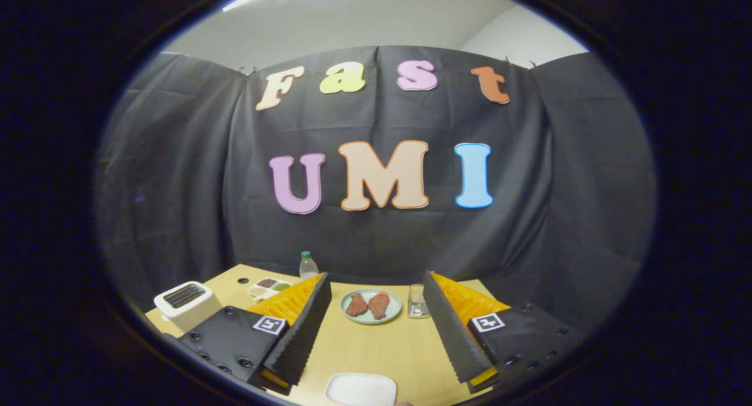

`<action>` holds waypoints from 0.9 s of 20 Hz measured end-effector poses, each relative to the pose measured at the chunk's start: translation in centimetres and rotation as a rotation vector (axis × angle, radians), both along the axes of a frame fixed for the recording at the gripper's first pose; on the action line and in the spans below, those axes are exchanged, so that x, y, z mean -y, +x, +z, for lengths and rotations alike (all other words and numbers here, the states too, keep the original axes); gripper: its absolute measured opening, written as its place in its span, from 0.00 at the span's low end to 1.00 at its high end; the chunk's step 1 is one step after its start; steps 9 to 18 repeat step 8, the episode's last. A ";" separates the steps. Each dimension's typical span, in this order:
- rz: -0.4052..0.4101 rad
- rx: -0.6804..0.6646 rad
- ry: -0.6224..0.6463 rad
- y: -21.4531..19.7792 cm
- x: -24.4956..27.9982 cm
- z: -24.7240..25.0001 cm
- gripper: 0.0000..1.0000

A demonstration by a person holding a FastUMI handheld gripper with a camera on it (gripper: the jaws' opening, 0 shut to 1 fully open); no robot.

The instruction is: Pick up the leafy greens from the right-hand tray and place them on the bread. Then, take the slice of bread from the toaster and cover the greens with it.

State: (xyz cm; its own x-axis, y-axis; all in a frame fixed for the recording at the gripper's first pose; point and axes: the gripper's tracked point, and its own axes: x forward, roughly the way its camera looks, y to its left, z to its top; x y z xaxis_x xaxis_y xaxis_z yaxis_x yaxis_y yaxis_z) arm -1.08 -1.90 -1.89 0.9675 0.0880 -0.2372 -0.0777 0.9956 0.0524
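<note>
One small green patch (282, 287), likely the leafy greens, lies in a divided tray (267, 287) just beyond the left finger's tip, with the toaster (187, 303) nearer on that side. The gripper (376, 329) has its fingers spread wide, holding nothing, and a white dish (361, 389) sits between them.

You see a plate (346, 308) with two meat pieces (368, 305) beyond the gripper, a bottle (308, 266) farther back, wooden table (376, 347)

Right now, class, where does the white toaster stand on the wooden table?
In the gripper view, the white toaster stands at the wooden table's left corner, outside the left finger of the open gripper, near the compartment tray.
</note>
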 end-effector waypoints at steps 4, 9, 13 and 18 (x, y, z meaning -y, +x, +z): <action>-0.086 0.033 -0.021 0.2 2.3 1.1 0.98; -0.122 0.032 0.002 -0.4 3.4 1.6 0.98; -0.122 0.032 0.002 -0.4 3.4 1.6 0.98; -0.122 0.032 0.002 -0.4 3.4 1.6 0.98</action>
